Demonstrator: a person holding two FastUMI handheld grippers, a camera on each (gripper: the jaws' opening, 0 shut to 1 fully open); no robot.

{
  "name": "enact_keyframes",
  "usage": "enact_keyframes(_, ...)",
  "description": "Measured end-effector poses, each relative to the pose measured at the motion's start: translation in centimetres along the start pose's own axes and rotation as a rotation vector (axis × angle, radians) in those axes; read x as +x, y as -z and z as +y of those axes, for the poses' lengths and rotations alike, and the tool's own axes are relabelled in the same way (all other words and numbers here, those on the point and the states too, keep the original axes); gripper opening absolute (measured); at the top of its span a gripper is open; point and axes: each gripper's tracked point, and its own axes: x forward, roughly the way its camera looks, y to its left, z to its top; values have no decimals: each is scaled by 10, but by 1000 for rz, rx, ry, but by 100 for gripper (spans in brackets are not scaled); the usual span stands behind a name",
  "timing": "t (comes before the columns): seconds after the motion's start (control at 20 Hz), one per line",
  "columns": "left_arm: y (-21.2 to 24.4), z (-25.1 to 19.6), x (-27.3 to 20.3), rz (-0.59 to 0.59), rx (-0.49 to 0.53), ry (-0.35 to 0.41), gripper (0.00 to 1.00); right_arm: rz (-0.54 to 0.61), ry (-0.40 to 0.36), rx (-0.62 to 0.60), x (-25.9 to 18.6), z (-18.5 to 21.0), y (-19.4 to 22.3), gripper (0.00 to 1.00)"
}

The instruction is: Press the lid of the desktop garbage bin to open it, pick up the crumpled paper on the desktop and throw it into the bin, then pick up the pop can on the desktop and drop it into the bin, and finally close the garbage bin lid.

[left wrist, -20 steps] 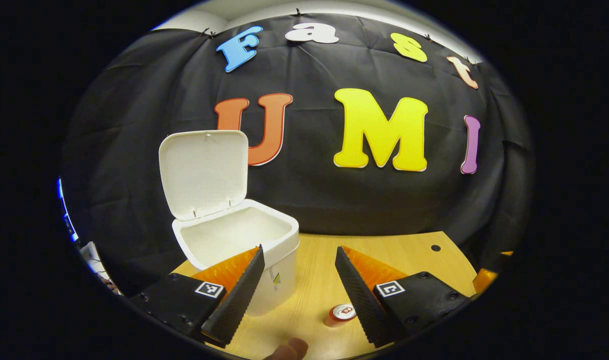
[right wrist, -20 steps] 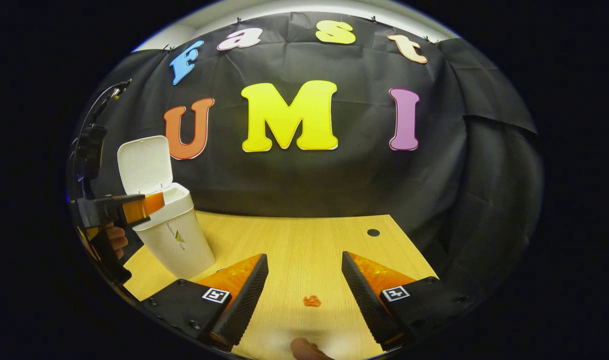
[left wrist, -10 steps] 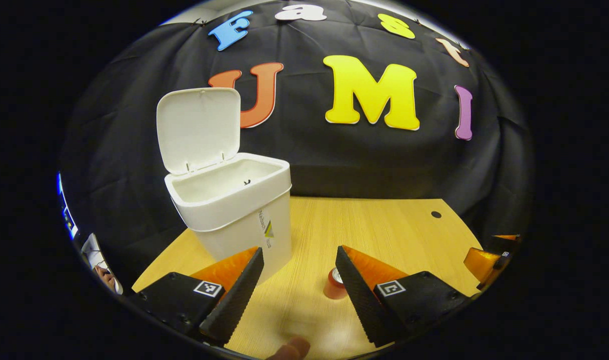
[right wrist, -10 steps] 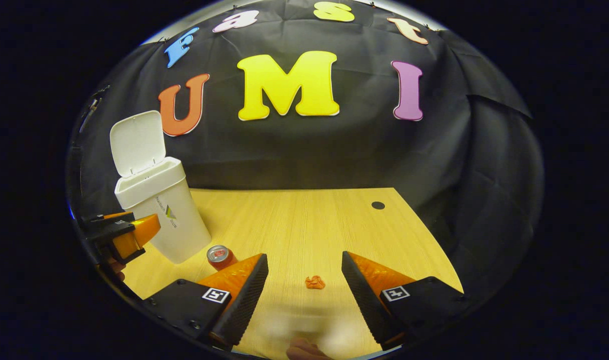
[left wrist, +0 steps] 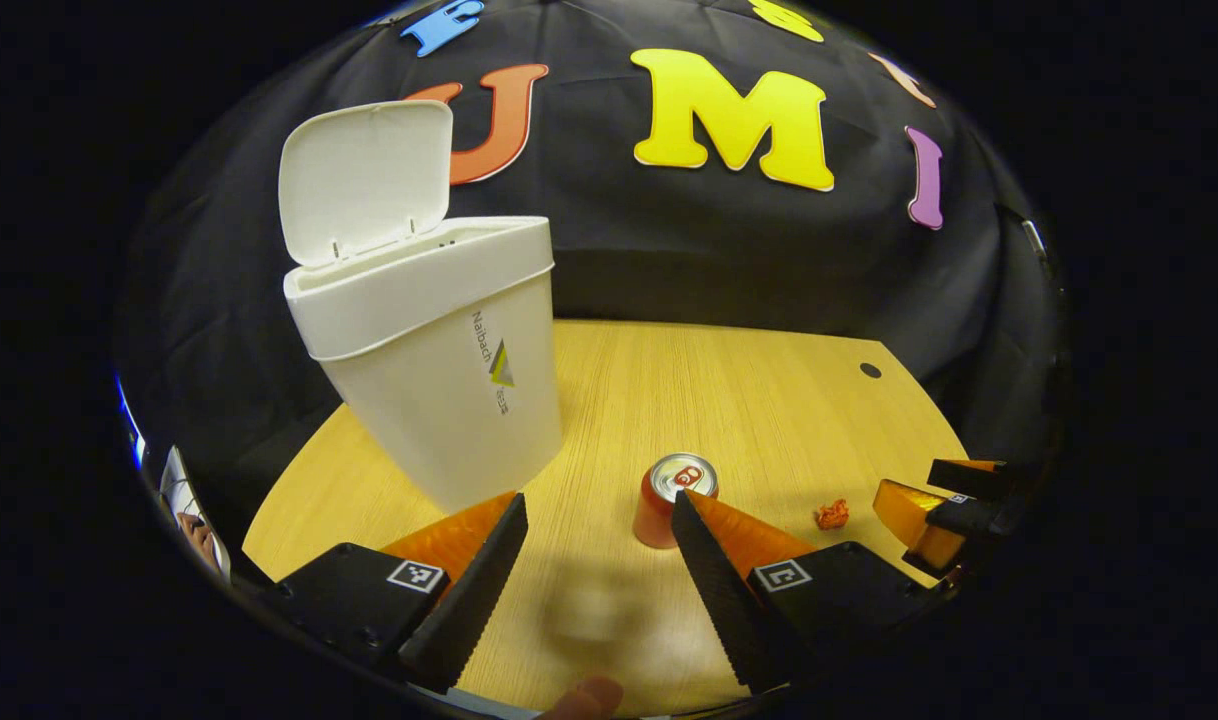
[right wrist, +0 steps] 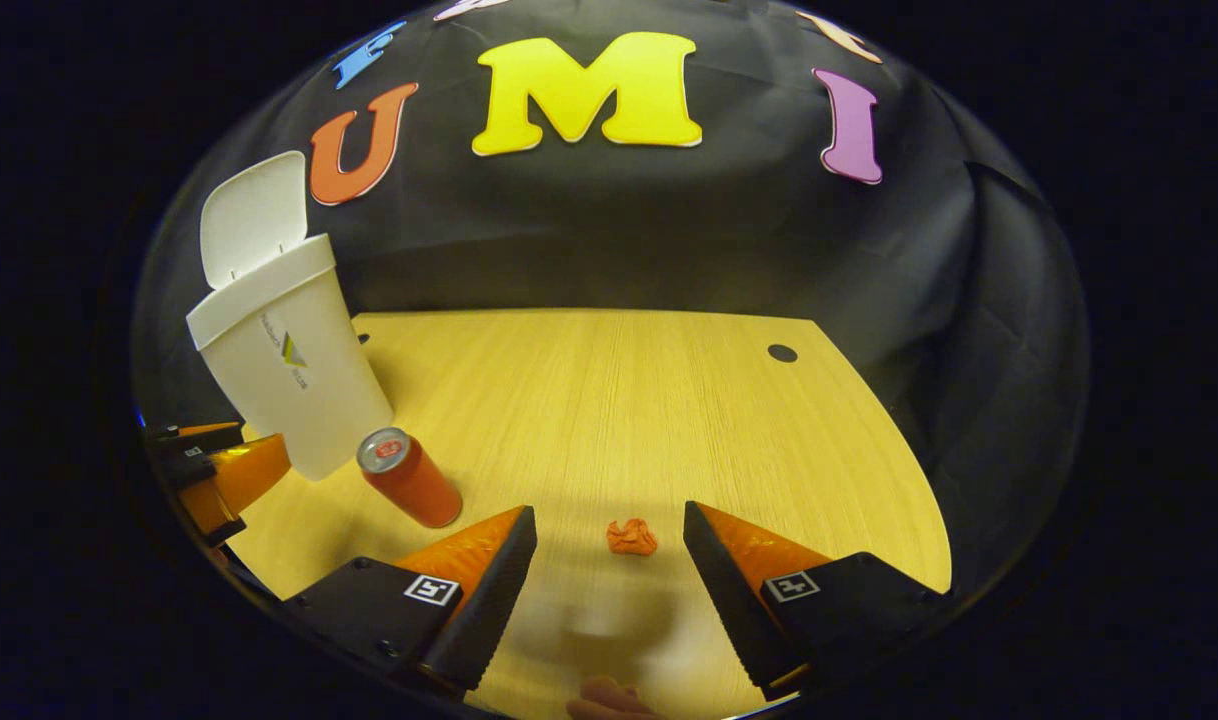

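Note:
The white desktop bin (left wrist: 439, 370) stands at the table's left with its lid (left wrist: 364, 180) tipped up and back; I see it too in the right gripper view as the bin (right wrist: 284, 375). A red pop can (left wrist: 669, 500) stands upright just past my left gripper (left wrist: 599, 515), which is open with nothing between its fingers. The small orange crumpled paper (right wrist: 631, 537) lies on the wood directly ahead of my right gripper (right wrist: 609, 530), also open. The paper (left wrist: 832, 514) and the can (right wrist: 409, 478) lie between the two grippers.
The wooden table (right wrist: 619, 400) has a curved far-right edge and a small dark hole (right wrist: 782, 353) near the back. Black cloth hangs close behind the table. In the left gripper view the right gripper (left wrist: 944, 505) sits at the far right.
Both grippers have dropped lower toward the table and pitched down. The can and the paper now sit nearer each one's fingers. The bin's lid stays up.

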Motion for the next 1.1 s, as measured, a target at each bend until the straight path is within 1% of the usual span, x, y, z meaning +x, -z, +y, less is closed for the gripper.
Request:
enact_keyframes(0.2, 32, -3, 8, 111, -12, -14, 96, 91, 16, -5, 42, -8, 24, 93)
enact_keyframes(0.25, 41, -4, 9, 136, -18, -13, 96, 112, 23, -4, 49, -11, 30, 95)
enact_keyframes(0.45, 65, -3, 12, 222, -8, -23, 96, 187, 33, 2, 73, -14, 50, 95)
enact_keyframes(0.5, 69, -4, 12, 234, -8, -19, 96, 211, 32, 1, 76, -14, 54, 95)
enact_keyframes(0.55, 72, -4, 12, 245, -8, -20, 100, 224, 32, 1, 80, -14, 57, 95)
enact_keyframes(0.6, 74, -2, 12, 249, -5, -23, 96, 236, 31, 6, 83, -14, 58, 94)
enact_keyframes(0.75, 75, -4, 12, 244, 7, -23, 96, 266, 27, 9, 91, -13, 65, 95)
enact_keyframes(0.85, 77, -5, 12, 251, 8, -19, 96, 285, 39, -5, 93, -16, 69, 83)
enact_keyframes(0.9, 79, -7, 12, 254, 7, -15, 100, 288, 44, 1, 93, -18, 69, 78)
enact_keyframes(0.95, 80, -6, 12, 257, 9, -16, 96, 294, 42, 11, 94, -17, 70, 70)
enact_keyframes(1.0, 80, -6, 12, 259, 11, -15, 96, 298, 43, 17, 94, -16, 70, 65)
enact_keyframes(1.05, 82, -6, 11, 261, 14, -16, 96, 300, 41, 20, 94, -15, 69, 55)
enact_keyframes(1.1, 83, -5, 11, 261, 17, -17, 96, 307, 35, 13, 93, -12, 69, 53)
